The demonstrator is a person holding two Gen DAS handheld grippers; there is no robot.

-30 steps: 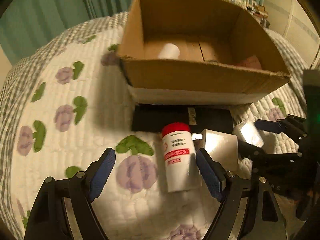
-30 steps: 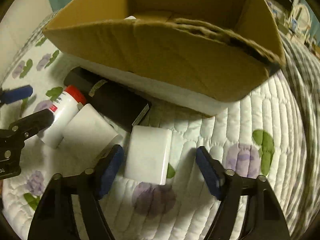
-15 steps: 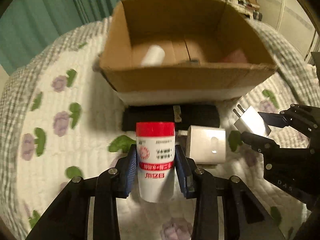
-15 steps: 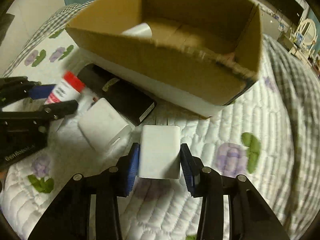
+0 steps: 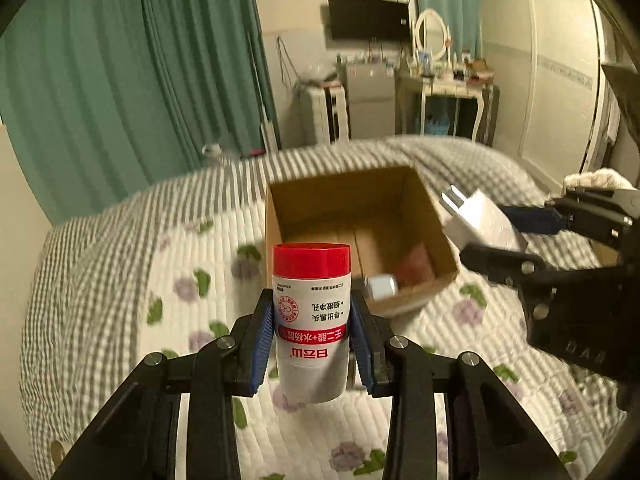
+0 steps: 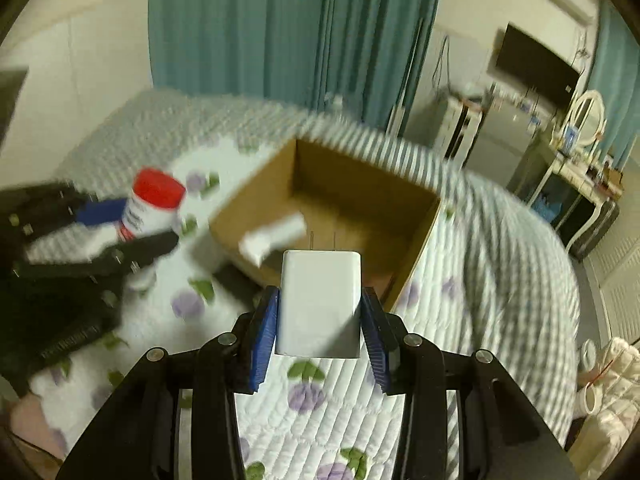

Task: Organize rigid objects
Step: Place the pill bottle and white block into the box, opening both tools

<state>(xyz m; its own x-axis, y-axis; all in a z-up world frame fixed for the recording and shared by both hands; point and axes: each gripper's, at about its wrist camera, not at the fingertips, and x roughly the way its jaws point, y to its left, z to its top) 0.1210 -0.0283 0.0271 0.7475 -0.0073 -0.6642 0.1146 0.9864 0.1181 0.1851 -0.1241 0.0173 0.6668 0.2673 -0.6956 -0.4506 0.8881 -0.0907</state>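
Left gripper (image 5: 312, 344) clamped on white bottle with red cap (image 5: 311, 320), blue pads tight on both sides of the label, bottle upright, cap toward 12 o'clock, held in the air above the quilt (image 5: 120, 300). Right gripper (image 6: 319, 320) clamped on white plug adapter (image 6: 319, 304), two prongs pointing to 12 o'clock, also held off the quilt.

Cardboard box (image 5: 276, 240) sits open-topped on the quilt, in left wrist view at 1 o'clock of the bottle, beyond it. Near box rim is partly hidden behind the cap. Inside: a small white cylinder (image 5: 382, 286) and a reddish item (image 5: 416, 266) on the floor near the front wall. In right wrist view the box (image 6: 424, 240) lies straight ahead at 12 o'clock past the prongs, a white blurred item (image 6: 274, 236) inside near the left wall; rest of box floor looks bare.

Right gripper with adapter shows at 3 o'clock in left view (image 5: 504, 232), over the box's right wall. Left gripper with bottle shows at 9 o'clock in right view (image 6: 132, 220), left of the box's near corner. Grippers well apart. Frames motion-blurred.
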